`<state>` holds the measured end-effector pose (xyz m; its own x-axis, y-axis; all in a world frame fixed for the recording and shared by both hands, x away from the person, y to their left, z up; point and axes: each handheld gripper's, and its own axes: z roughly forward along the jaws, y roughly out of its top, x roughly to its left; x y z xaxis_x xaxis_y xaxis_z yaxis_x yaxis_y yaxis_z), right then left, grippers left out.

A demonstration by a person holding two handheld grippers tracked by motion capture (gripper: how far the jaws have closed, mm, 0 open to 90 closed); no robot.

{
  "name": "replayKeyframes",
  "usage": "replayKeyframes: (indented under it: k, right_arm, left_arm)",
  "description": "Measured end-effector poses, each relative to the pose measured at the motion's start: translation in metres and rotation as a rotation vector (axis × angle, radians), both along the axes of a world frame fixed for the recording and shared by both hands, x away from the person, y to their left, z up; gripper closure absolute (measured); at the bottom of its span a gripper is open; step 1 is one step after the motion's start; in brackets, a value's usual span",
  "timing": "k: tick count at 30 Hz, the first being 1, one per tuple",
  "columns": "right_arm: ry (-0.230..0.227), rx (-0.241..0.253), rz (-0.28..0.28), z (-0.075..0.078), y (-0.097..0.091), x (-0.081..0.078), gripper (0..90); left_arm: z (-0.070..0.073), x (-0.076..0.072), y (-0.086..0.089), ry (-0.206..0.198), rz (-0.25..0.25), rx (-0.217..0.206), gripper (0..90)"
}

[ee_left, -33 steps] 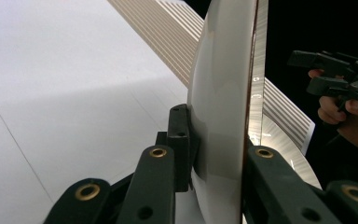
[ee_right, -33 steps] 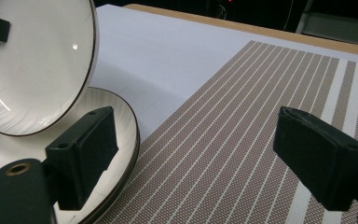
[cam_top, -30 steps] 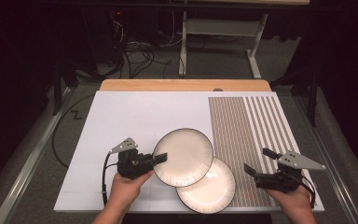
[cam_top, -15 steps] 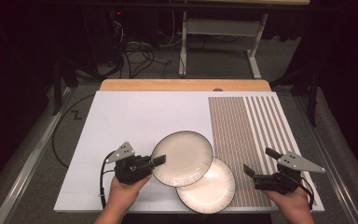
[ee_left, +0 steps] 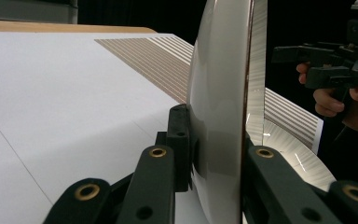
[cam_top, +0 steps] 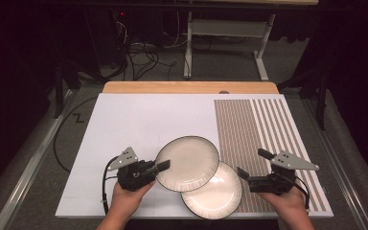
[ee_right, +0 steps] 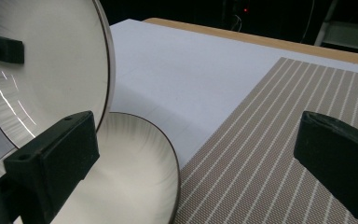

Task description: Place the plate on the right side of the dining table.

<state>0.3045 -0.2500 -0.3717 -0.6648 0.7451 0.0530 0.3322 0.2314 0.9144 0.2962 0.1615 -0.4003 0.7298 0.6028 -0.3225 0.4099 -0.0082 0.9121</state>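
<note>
A cream plate with a dark rim (cam_top: 187,163) is held tilted above the white board, and my left gripper (cam_top: 162,166) is shut on its left edge. In the left gripper view that upper plate (ee_left: 219,93) stands edge-on between the pads of my left gripper (ee_left: 216,149). A second, matching plate (cam_top: 220,194) lies flat, partly under the first. My right gripper (cam_top: 254,164) is just right of the lower plate's rim. Its jaws have just been opening and stand wide with nothing between them. In the right gripper view the lower plate (ee_right: 126,177) lies beside the left jaw of my right gripper (ee_right: 193,158).
A brown striped placemat (cam_top: 263,139) covers the right part of the white board (cam_top: 139,124). The wooden table edge (cam_top: 187,87) runs along the far side. Beyond it are table legs and cables on a dark floor.
My right gripper has shifted a little left, toward the lower plate. The left gripper and its plate have barely moved.
</note>
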Motion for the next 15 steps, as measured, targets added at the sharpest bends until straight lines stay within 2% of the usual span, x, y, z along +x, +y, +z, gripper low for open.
replayKeyframes:
  k: [15]
  right_arm:
    - [0.035,-0.006,0.100,-0.001,0.043,0.016,3.2]
  left_arm:
    - [0.000,0.000,0.000,-0.007,-0.005,0.004,78.2]
